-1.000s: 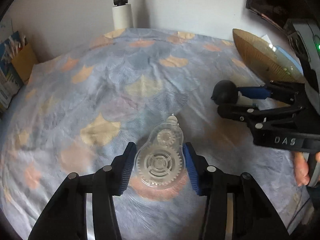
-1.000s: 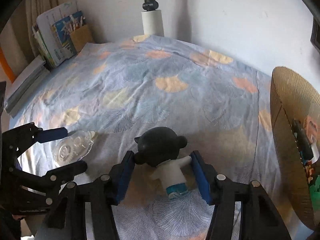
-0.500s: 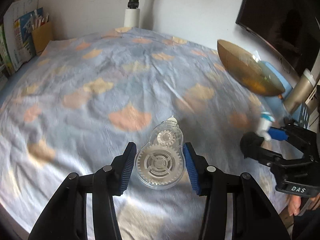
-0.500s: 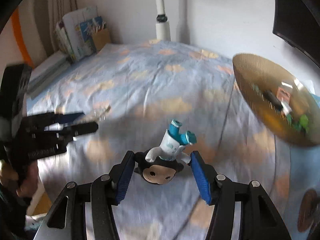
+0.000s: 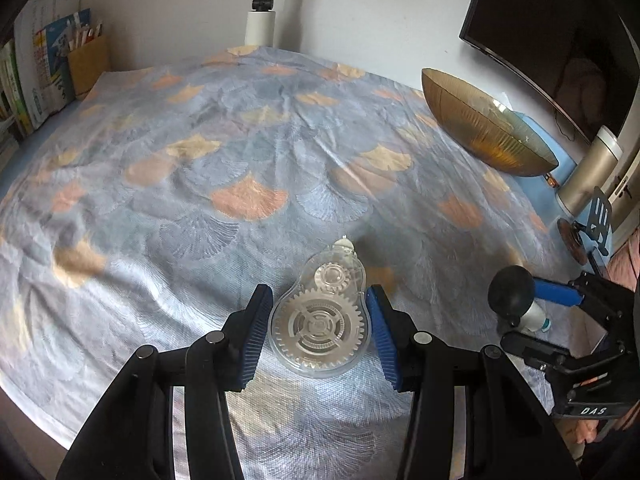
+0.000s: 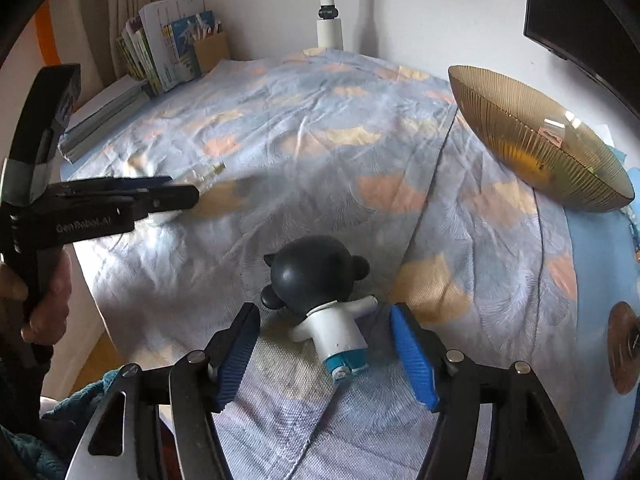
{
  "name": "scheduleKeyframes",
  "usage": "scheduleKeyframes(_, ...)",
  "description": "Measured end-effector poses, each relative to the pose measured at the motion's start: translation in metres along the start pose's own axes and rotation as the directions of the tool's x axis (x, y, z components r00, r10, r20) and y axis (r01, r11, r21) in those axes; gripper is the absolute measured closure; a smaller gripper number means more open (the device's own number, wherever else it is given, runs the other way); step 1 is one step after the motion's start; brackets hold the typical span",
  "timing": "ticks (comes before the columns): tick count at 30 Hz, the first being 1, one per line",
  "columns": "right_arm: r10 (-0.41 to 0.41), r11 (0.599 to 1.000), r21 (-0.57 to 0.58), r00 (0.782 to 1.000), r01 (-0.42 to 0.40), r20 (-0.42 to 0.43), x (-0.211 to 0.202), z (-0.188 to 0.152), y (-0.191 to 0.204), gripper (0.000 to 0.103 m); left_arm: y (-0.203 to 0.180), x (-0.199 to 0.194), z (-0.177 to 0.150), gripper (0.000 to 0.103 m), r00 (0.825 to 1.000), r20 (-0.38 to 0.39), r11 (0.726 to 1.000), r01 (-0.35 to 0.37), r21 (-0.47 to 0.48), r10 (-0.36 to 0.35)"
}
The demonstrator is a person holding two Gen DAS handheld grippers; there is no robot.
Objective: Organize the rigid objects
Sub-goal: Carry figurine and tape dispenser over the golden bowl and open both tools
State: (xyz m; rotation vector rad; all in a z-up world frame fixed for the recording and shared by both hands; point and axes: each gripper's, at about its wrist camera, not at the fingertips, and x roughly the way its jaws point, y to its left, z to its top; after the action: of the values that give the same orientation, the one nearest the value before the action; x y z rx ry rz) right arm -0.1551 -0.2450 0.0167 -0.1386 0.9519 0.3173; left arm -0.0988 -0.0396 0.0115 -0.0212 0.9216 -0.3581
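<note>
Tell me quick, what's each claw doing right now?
Left gripper: shut on the clear tape dispenser.
Right gripper: open around the toy figure, pads not touching it.

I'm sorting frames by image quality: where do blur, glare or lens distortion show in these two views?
Left wrist view: the tape dispenser is sharp, the cloth's left side smears, and the monitor bows with fisheye curvature. Right wrist view: the figurine is crisp, the left gripper tip and what it holds blur, and window glare glints on the amber bowl.

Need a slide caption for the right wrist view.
Open right gripper straddles black-headed white toy figure lying on patterned cloth.
</note>
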Motion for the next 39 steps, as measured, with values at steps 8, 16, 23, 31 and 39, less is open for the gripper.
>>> scheduleKeyframes(8, -0.040, 0.999, -0.033, 0.999, 0.040, 0.003, 0.010, 0.011, 0.012, 0.048, -0.008, -0.004, 0.001, 0.057, 1.000, 0.017, 1.000, 0.008, 0.013, -0.008)
scheduleKeyframes(16, -0.089, 0.995, -0.031, 0.991, 0.093, 0.101, -0.027, 0.029, -0.009, 0.048, -0.033, -0.032, 0.053, 0.057, 0.989, 0.137, 0.997, 0.038, 0.062, -0.047)
scheduleKeyframes(23, -0.274, 0.962, 0.083, 0.931, 0.262, 0.239, -0.086, 0.086, -0.083, 0.048, -0.090, -0.047, 0.143, 0.057, 0.952, 0.277, 0.986, 0.094, 0.141, -0.131)
scheduleKeyframes(31, -0.340, 0.912, 0.328, 0.904, 0.248, 0.260, -0.097, 0.128, -0.173, 0.048, -0.146, 0.021, 0.209, 0.057, 0.955, 0.185, 0.967, 0.208, 0.147, -0.233)
scheduleKeyframes(39, -0.299, 0.875, 0.439, 0.940, 0.202, 0.163, -0.061, 0.110, -0.215, 0.048, -0.176, 0.071, 0.208, 0.056, 0.961, 0.128, 0.965, 0.226, 0.133, -0.243)
